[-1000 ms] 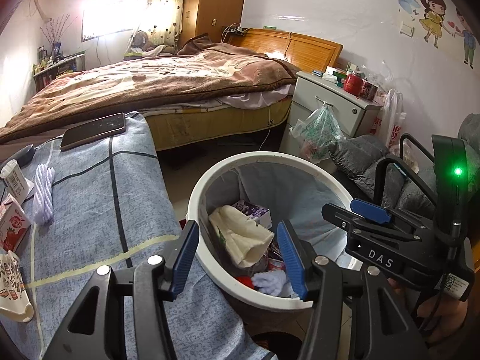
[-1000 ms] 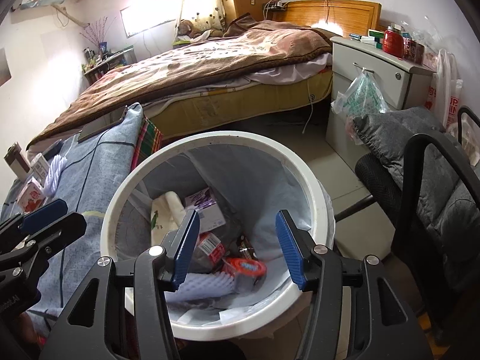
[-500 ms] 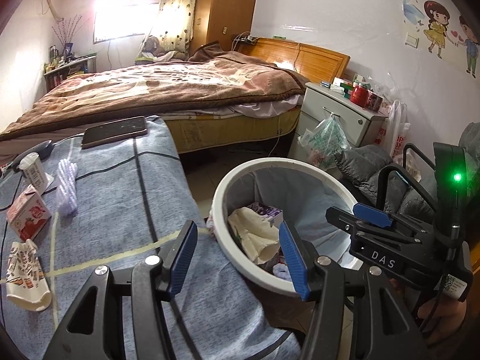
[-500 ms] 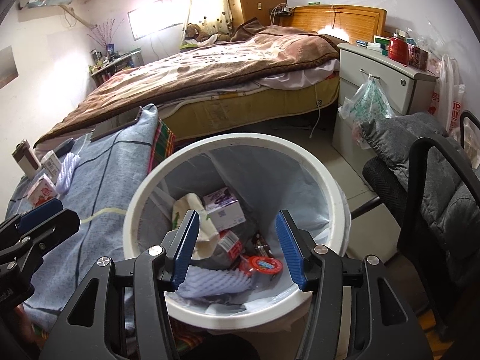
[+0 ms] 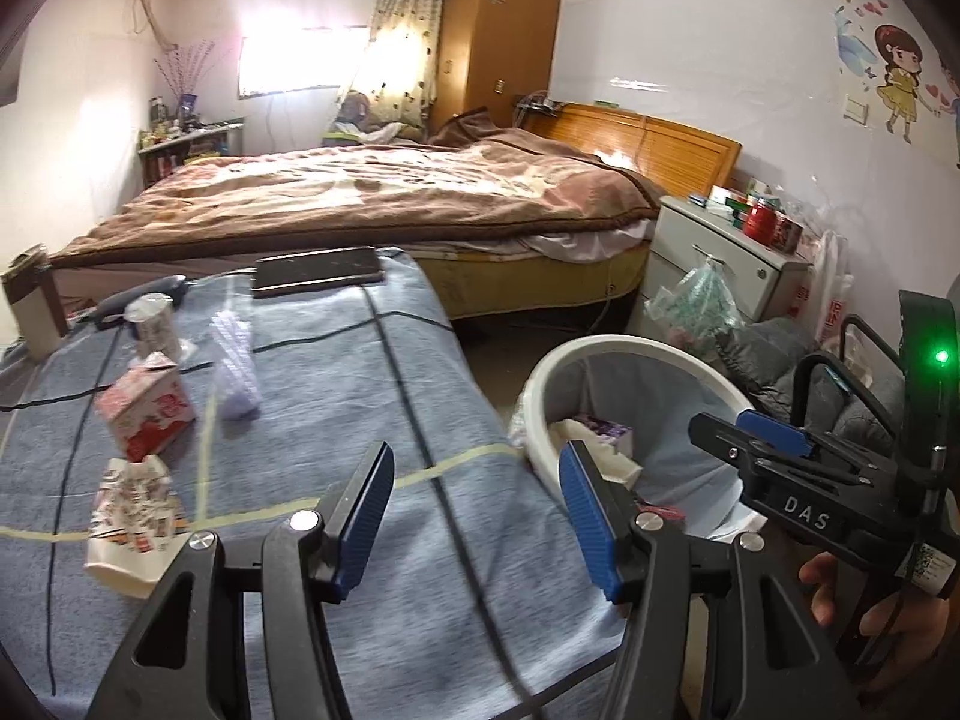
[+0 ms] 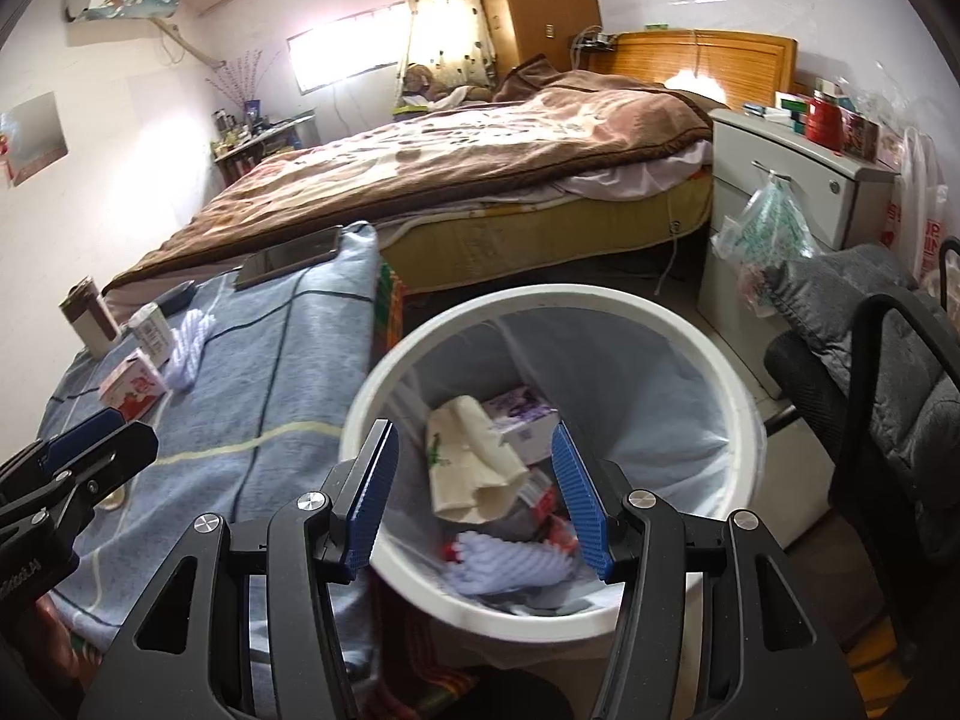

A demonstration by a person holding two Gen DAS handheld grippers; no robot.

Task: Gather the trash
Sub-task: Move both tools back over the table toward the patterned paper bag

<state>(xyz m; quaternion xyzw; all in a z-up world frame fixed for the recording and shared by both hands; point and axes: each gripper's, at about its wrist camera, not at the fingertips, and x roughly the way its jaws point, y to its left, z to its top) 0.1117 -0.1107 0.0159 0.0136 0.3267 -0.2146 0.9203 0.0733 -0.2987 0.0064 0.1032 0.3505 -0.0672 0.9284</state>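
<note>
1. Table w/ blue-grey checked cloth (image 5: 336,372): now fills most of left wrist view; a second ago the bin sat centre there. View has swung off the bin twd the 10 o'clock side.
2. White trash bin (image 6: 744,414): lined, part full (cream bag, purple box, foam). Right wrist view looks into it, further off than before. At 3 o'clock in left view.
3. Left gripper (image 5: 474,516): jaws apart, nothing between. Judged: drop done, heading for next pick.
4. Right gripper (image 6: 474,492): jaws apart, empty, over bin.
5. Trash left on table, 9–10 o'clock: crumpled paper cup (image 5: 129,516), red-white milk carton (image 5: 147,414), foam net sleeve (image 5: 237,366), small white carton (image 5: 155,324).
6. Phone (image 5: 318,270) at 12 o'clock: not trash.
</note>
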